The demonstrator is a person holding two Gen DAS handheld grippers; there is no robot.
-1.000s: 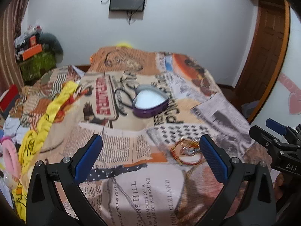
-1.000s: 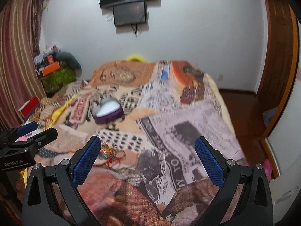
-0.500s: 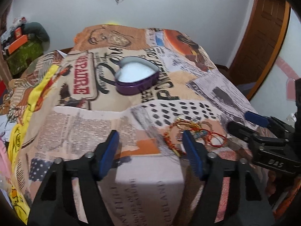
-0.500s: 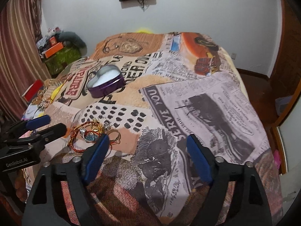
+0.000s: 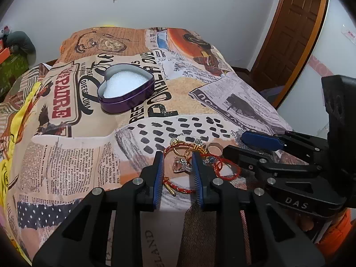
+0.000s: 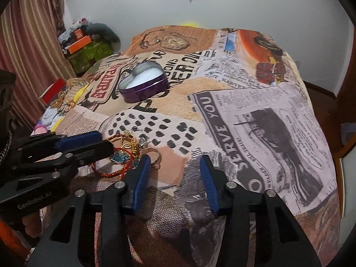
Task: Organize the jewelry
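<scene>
A small heap of jewelry (image 5: pixel 193 160) lies on the printed bedspread: red and gold cord bracelets, rings and a clear crystal pendant (image 5: pixel 182 164). It also shows in the right wrist view (image 6: pixel 126 151). My left gripper (image 5: pixel 177 159) is down over the heap, its jaws narrowed to a small gap around the pendant, not visibly clamped. My right gripper (image 6: pixel 174 160) is open and empty, just right of the heap. An open purple heart-shaped tin (image 5: pixel 125 89) with white foam sits farther back, also in the right wrist view (image 6: pixel 144 82).
The bedspread (image 5: pixel 73 155) covers the whole bed. A wooden door (image 5: pixel 296 33) is at the right. Cluttered boxes (image 6: pixel 84 42) and a striped curtain (image 6: pixel 29 51) stand at the left. The bed's right edge drops to the floor (image 6: pixel 322 98).
Both grippers have come down and forward toward the jewelry heap. My left jaws have narrowed from wide open to a small gap around the pendant. My right jaws have narrowed somewhat.
</scene>
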